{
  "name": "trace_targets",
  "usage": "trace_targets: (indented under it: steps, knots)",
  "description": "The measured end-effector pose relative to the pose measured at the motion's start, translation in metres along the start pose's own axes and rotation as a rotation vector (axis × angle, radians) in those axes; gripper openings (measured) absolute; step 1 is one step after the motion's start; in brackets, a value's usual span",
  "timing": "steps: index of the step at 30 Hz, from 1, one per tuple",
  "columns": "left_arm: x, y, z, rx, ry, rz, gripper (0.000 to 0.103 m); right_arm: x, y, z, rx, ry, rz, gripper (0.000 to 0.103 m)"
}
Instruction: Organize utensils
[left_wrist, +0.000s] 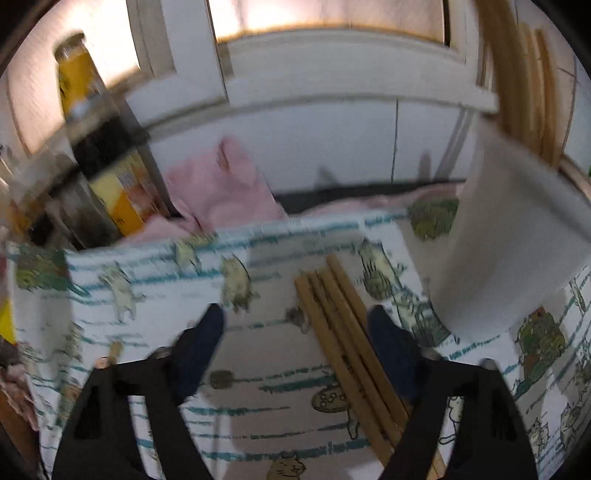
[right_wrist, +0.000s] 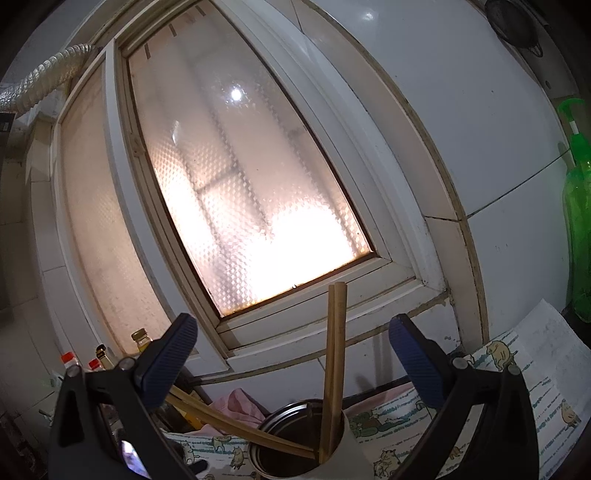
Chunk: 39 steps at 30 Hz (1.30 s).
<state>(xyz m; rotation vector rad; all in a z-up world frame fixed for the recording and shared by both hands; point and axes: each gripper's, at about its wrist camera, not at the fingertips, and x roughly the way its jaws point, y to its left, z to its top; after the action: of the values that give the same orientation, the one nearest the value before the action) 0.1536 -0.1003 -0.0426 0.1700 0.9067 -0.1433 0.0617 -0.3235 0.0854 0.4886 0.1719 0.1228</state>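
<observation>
In the left wrist view, several wooden chopsticks (left_wrist: 343, 343) lie in a bundle on the cat-print cloth (left_wrist: 147, 280). My left gripper (left_wrist: 297, 321) is open, low over the cloth, with the chopsticks between its fingers, close to the right finger. The white utensil holder (left_wrist: 517, 236) stands to the right, with chopsticks (left_wrist: 524, 85) rising from it. In the right wrist view, my right gripper (right_wrist: 291, 339) is open and empty above the holder (right_wrist: 295, 439). Two chopsticks (right_wrist: 334, 369) stand upright in it and two more (right_wrist: 236, 424) lean left.
A dark sauce bottle with a yellow label (left_wrist: 99, 140) and other bottles stand at the left. A pink cloth (left_wrist: 225, 188) lies behind the print cloth. A frosted window (right_wrist: 236, 177) and tiled wall are behind. A green spray bottle (right_wrist: 578, 206) stands at the right.
</observation>
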Motion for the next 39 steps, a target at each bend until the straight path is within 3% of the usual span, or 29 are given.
trace_targets:
  steps: [3,6,8,10,13,17,21,28,31,35,39]
  knots:
    - [-0.001,0.003,-0.001,-0.033,0.003,-0.043,0.064,0.000,0.001,0.000,0.000,0.005,0.003,0.103]
    - [0.001,0.003,-0.003,-0.029,0.016,-0.003,0.055,-0.001,0.002,0.000,-0.004,0.009,0.003,0.103]
    - [0.004,0.004,-0.004,-0.048,0.042,-0.060,0.040,-0.002,0.002,0.000,-0.007,0.009,-0.003,0.103]
    - [0.002,-0.002,-0.006,-0.011,0.033,-0.035,0.039,-0.001,0.001,0.000,-0.004,0.012,-0.003,0.103]
    - [-0.005,-0.004,-0.011,0.015,0.037,-0.004,0.028,0.001,0.000,0.000,0.004,0.022,-0.003,0.103]
    - [-0.007,0.018,-0.014,-0.030,0.073,-0.055,0.023,0.001,0.000,0.001,0.003,0.030,0.001,0.103]
    - [-0.010,0.043,-0.022,-0.002,0.044,0.026,0.022,-0.003,0.003,0.003,0.003,0.033,0.031,0.103]
    - [-0.029,0.080,-0.034,-0.124,-0.004,-0.118,0.026,-0.006,0.023,-0.004,-0.070,0.074,0.123,0.103]
    - [-0.032,0.083,-0.036,-0.147,-0.002,-0.130,0.036,-0.010,0.039,-0.012,-0.129,0.090,0.182,0.089]
    - [-0.037,0.096,-0.038,-0.203,0.008,-0.138,0.036,-0.007,0.062,-0.030,-0.217,0.171,0.266,0.052]
    - [-0.016,0.107,-0.032,-0.227,0.027,-0.099,0.030,0.002,0.084,-0.054,-0.335,0.255,0.259,0.013]
